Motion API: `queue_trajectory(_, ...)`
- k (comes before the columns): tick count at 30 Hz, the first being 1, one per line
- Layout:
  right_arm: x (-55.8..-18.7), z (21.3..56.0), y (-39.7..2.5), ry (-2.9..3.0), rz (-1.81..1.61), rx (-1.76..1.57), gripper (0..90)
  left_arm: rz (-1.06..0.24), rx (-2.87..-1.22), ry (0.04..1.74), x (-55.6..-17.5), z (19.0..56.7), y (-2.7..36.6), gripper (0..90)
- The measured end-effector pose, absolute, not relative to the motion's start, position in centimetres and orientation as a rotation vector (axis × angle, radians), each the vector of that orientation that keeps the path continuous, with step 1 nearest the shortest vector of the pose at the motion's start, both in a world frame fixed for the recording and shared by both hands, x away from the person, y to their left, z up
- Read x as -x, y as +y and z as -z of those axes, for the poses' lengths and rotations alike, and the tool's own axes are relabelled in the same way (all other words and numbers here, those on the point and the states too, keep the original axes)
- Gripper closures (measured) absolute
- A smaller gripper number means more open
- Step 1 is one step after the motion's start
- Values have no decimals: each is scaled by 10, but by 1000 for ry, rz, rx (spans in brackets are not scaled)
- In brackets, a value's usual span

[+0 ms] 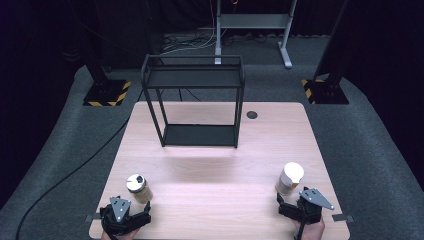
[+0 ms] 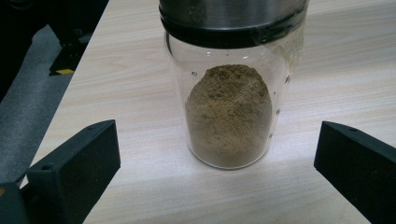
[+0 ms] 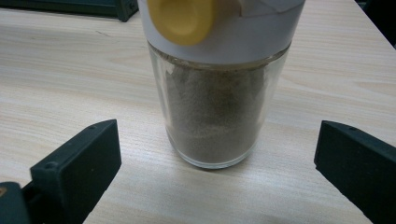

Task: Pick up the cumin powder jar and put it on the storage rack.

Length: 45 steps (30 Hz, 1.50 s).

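A clear glass jar (image 1: 138, 187) with a metal lid and brown powder stands upright near the table's front left. In the left gripper view the same jar (image 2: 227, 100) stands just ahead of my left gripper (image 2: 217, 168), whose jaws are spread wide on either side without touching it. At the front right stands a glass jar (image 1: 289, 178) with a white cap and brownish powder. My right gripper (image 1: 292, 206) sits just behind that jar (image 3: 215, 100), open, jaws apart from the glass. A yellow button (image 3: 182, 18) shows on its cap.
A black two-tier metal shelf rack (image 1: 194, 100) stands at the back middle of the wooden table (image 1: 220, 170). A small dark grommet (image 1: 252, 114) sits at the back right. Grey carpet, cables and stand bases surround the table.
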State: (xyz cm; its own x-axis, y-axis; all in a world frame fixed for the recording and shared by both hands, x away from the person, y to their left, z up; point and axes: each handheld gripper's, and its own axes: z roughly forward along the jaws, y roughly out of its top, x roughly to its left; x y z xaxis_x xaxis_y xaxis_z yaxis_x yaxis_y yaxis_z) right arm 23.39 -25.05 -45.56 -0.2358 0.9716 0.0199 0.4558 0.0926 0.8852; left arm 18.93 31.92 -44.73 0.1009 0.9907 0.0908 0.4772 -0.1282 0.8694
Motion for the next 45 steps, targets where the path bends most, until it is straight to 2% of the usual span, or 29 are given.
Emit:
queue_trajectory(21, -235, 455, -251, 1776, -1088, -1400, 0, -979, -1670, 1506, -222, 451, 310, 0)
queue_trajectory(37, -236, 454, -251, 1789, -1083, -1397, 0, -915, -1661, 1464, -243, 451, 319, 3)
queue_trajectory(38, -236, 454, -251, 1791, -1084, -1396, 0, -893, -1630, 1441, -241, 455, 325, 128)
queue_trajectory(39, -236, 454, -252, 1792, -1085, -1395, 0, -887, -1609, 1450, -241, 455, 326, 303)
queue_trajectory(45, -236, 455, -252, 1789, -1088, -1398, 0, -868, -1625, 1437, -241, 454, 328, 305)
